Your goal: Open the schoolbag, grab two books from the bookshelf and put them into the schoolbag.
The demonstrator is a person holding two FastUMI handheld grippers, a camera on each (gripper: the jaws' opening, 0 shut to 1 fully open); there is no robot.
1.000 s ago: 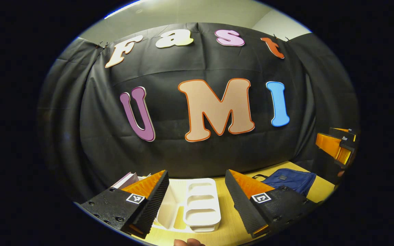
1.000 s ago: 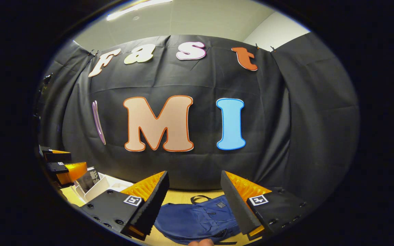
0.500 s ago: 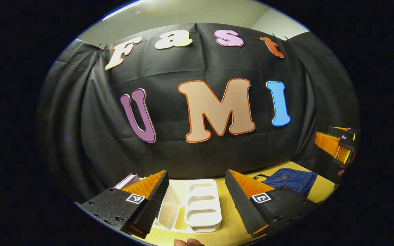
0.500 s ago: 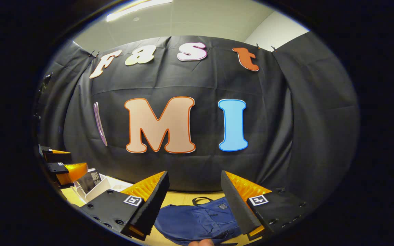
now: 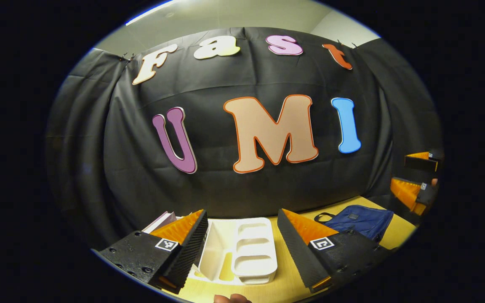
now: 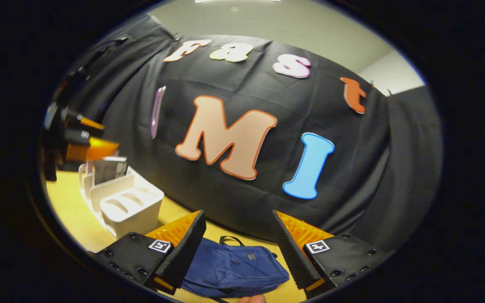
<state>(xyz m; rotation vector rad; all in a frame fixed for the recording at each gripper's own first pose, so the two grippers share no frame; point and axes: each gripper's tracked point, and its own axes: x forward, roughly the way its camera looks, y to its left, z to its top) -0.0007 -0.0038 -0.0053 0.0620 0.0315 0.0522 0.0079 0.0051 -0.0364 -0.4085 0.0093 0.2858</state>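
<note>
Since the schoolbag (image 6: pixel 234 269) lies flat and closed on the bench (image 6: pixel 70 214) directly below the right hand-held gripper (image 6: pixel 238 248), fingers apart and empty, that hand is nearer; the left hand-held gripper (image 5: pixel 242 246), also apart, faces the bookshelf (image 5: pixel 242 252) beside the schoolbag.

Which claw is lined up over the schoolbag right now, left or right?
The right claw: the blue schoolbag lies flat between its open fingers. The left claw instead frames the white bookshelf, with the schoolbag off to its right.

Schoolbag (image 6: pixel 234 269) matt blue cloth, bookshelf (image 5: pixel 246 248) smooth white plastic, table (image 6: pixel 70 214) light wood-look.
</note>
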